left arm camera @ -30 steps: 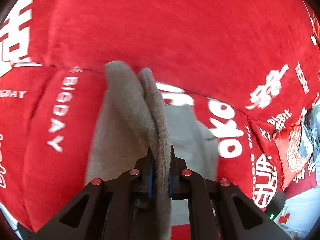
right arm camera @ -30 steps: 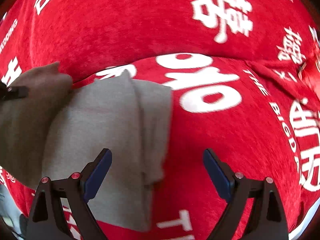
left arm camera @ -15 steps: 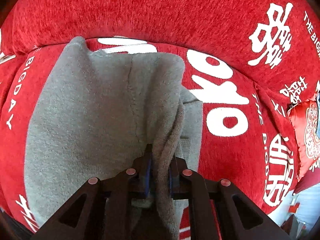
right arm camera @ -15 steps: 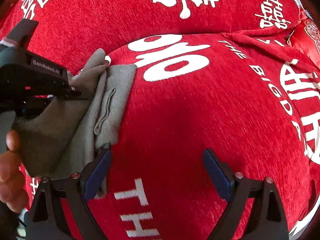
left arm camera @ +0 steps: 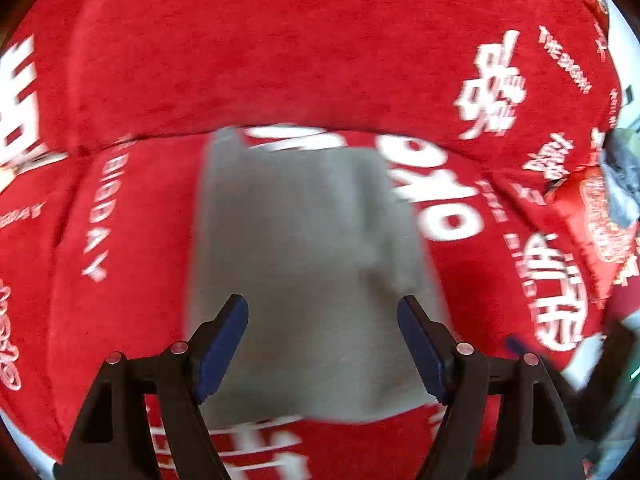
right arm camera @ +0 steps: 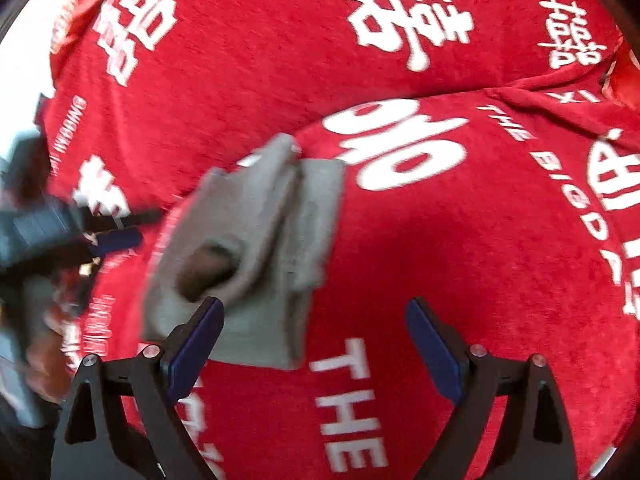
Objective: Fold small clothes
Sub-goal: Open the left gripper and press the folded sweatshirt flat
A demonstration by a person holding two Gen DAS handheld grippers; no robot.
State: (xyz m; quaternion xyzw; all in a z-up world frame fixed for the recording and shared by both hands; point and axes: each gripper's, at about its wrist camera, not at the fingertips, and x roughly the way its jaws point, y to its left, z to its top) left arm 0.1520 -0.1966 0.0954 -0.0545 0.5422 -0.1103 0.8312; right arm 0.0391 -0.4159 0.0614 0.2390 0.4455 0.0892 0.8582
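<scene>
Grey fleecy garment (left arm camera: 308, 264) lies folded on plush red cover (left arm camera: 280, 48); both grippers' jaws apart, the left's just opened

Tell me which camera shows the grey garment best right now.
The left wrist view: the grey garment fills the middle, lying flat on the red cover between the open fingers. The right wrist view shows it smaller, off to the left, blurred, its folded layers bunched.

Folded garment (left arm camera: 304, 264) on sofa cover (left arm camera: 280, 60)
</scene>
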